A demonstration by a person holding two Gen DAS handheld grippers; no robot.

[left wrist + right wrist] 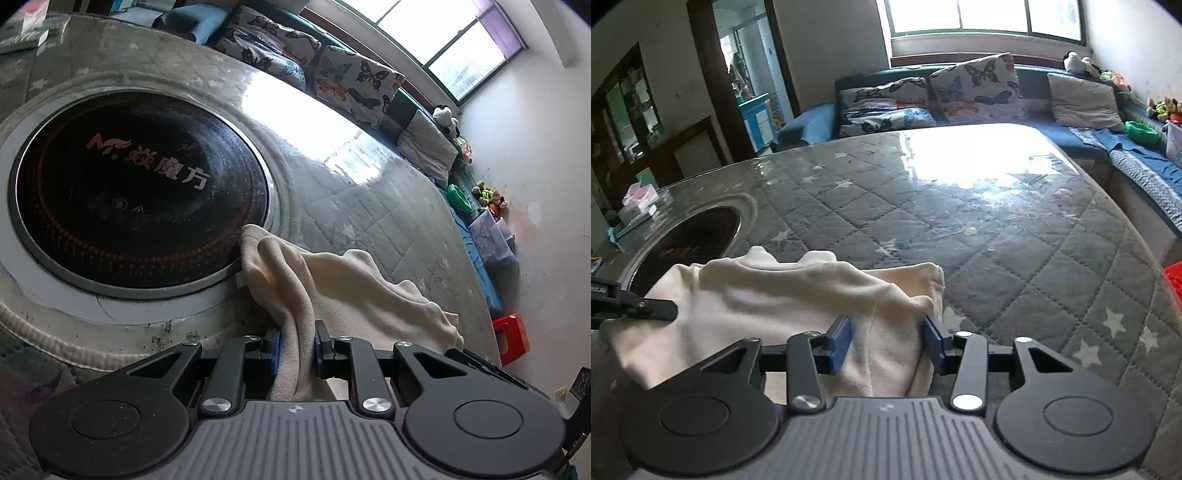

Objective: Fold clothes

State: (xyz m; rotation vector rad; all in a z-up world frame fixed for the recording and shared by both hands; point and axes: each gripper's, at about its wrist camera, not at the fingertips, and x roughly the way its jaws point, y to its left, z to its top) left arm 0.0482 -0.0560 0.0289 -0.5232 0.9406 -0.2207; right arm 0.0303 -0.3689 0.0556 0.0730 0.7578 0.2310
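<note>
My left gripper (297,345) has its blue-padded jaws clamped on a bunched fold of the cream fleece garment (332,280), cloth squeezed tight between both pads and trailing back under the tool. From there the garment runs forward and right, draped in soft ridges, its far tip lying over the near-right rim of the round black glass cooktop (140,192) set into the table. My right gripper (886,345) also has the cream fleece garment (798,295) between its pads, jaws set wider, a thick fold filling the gap and touching both pads, so I read it as gripping the cloth. In the right wrist view the garment spreads left and far from the jaws, lifted in a hump, and the black tip of the left gripper (646,308) shows at the left edge against the cloth. The garment sits at the near-left part of the grey quilted star-print table cover under clear plastic (960,229), just right of the cooktop (698,236). Containers: a green plastic bowl (1141,131) on the blue sofa (1082,136) at far right, contents not visible; a pink tissue box (641,194) at the far-left table edge. Butterfly-print cushions (975,86) lean on the sofa back, far side.
</note>
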